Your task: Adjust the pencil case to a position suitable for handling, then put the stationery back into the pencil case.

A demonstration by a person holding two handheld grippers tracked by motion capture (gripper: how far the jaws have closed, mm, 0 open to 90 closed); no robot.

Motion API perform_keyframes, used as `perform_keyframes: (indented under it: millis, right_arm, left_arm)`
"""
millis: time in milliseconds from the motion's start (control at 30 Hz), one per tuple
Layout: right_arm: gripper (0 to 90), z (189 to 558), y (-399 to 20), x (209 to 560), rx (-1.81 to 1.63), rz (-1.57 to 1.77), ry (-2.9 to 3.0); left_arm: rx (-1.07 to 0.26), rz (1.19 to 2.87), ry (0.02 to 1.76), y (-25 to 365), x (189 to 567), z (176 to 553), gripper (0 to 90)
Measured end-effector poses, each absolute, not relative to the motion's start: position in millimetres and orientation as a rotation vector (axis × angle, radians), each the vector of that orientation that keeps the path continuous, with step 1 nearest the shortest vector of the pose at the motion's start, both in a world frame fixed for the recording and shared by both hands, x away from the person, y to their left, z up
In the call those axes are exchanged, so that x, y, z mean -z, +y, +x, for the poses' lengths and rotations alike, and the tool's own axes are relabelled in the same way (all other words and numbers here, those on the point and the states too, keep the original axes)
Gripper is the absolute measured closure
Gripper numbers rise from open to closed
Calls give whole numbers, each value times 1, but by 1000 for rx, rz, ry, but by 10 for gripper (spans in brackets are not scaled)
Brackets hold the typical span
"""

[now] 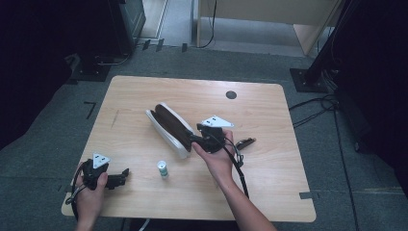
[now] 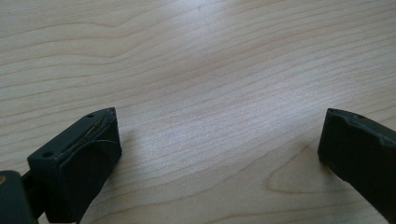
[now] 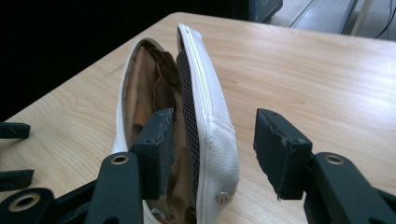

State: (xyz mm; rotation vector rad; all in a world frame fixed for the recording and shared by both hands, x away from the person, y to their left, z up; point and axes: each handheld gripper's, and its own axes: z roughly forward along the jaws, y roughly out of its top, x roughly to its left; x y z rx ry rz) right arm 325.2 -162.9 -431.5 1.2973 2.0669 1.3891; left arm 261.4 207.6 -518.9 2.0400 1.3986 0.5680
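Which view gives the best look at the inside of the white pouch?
The right gripper view: the white pouch stands open close up, showing brown lining, a mesh panel and its zip edge, with one wall between the open jaws. The high view shows it small, mid-table. The left gripper view looks at bare wood.

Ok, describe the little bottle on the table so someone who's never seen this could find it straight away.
Start at the wooden table and find the open white pencil case with a brown lining near its middle. Just in front of the case's near end, between the person's two hands, stands the small white bottle. It has a green label and is the one upright thing on the table.
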Motion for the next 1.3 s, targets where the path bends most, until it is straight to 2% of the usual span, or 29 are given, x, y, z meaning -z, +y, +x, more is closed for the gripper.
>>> perform_keyframes:
  millis: [300,533,900,1300]
  right_arm:
    - [450,307,-192,413,-1357,1250,2011]
    - [452,299,-217,415,-1316,1282,1978]
    - [462,282,-237,424,-1324,1313,1957]
    - [550,262,-237,458,-1328,1371,2013]
  left_arm:
    - [-566,2033,1399,207,519,261,0]
    - [-567,2033,1399,207,519,261,0]
    - [-565,2034,1399,207,519,261,0]
    - [-566,2035,1399,207,519,261,0]
